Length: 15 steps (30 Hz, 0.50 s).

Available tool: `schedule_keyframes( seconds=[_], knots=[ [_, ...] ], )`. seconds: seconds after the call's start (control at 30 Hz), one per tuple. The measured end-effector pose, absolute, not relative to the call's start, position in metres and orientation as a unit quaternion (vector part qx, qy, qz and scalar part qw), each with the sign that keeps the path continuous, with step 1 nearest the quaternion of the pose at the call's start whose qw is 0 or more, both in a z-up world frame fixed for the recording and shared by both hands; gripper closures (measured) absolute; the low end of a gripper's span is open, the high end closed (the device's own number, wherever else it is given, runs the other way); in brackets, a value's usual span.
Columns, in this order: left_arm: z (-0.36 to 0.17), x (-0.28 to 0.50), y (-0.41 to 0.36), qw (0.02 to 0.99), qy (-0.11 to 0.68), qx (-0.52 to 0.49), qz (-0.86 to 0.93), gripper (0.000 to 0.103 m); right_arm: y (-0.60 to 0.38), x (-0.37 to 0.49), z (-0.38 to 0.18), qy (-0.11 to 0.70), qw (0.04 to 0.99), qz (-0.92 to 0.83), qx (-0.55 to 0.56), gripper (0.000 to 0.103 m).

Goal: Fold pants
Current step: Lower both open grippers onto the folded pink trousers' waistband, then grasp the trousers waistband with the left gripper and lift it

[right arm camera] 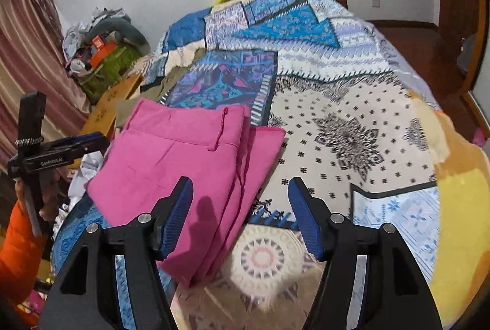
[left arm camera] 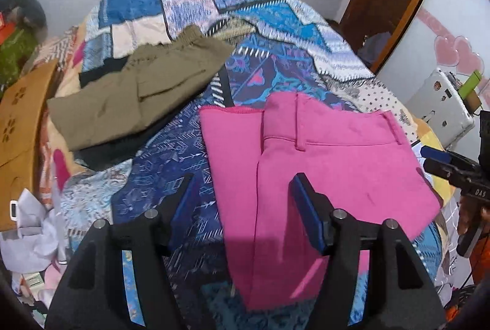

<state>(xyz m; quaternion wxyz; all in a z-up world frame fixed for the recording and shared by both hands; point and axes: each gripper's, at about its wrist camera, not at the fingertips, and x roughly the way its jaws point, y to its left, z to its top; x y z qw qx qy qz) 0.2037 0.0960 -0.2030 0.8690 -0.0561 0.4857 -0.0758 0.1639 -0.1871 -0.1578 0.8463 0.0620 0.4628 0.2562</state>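
Both claws gape wide and empty: left gripper (left arm camera: pixel 242 189) and right gripper (right arm camera: pixel 240 192) hover above folded pink pants (left arm camera: pixel 321 164) (waistband up) on the patchwork bedspread (right arm camera: pixel 352 131).

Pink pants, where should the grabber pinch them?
Probably the near bottom edge of the pink pants. The folded layers lie flat on the bedspread, so slide the open left gripper in low from the near side, one finger under the stack.

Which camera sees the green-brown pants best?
The left wrist view: the folded olive-brown pants lie fully in sight on the patterned quilt, beyond the pink pants. The right wrist view shows only an olive sliver behind the pink ones.
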Motion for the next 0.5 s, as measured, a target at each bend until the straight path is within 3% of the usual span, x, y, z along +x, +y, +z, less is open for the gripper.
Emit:
schedule_keyframes(
  seconds=[0.27, 0.4, 0.5],
  knots=[
    [-0.226, 0.225, 0.102, 0.844, 0.516, -0.115, -0.086, 0.037, -0.181, 0.182, -0.181, 0.490, 0.824, 0.269, 0.094, 0.040],
    [-0.230, 0.230, 0.104, 0.834, 0.525, -0.141, -0.096, 0.039, -0.175, 0.188, -0.182, 0.489, 0.818, 0.285, 0.102, 0.052],
    [-0.230, 0.232, 0.107, 0.825, 0.527, -0.167, -0.116, 0.054, -0.169, 0.192, -0.182, 0.487, 0.818, 0.290, 0.097, 0.065]
  ],
)
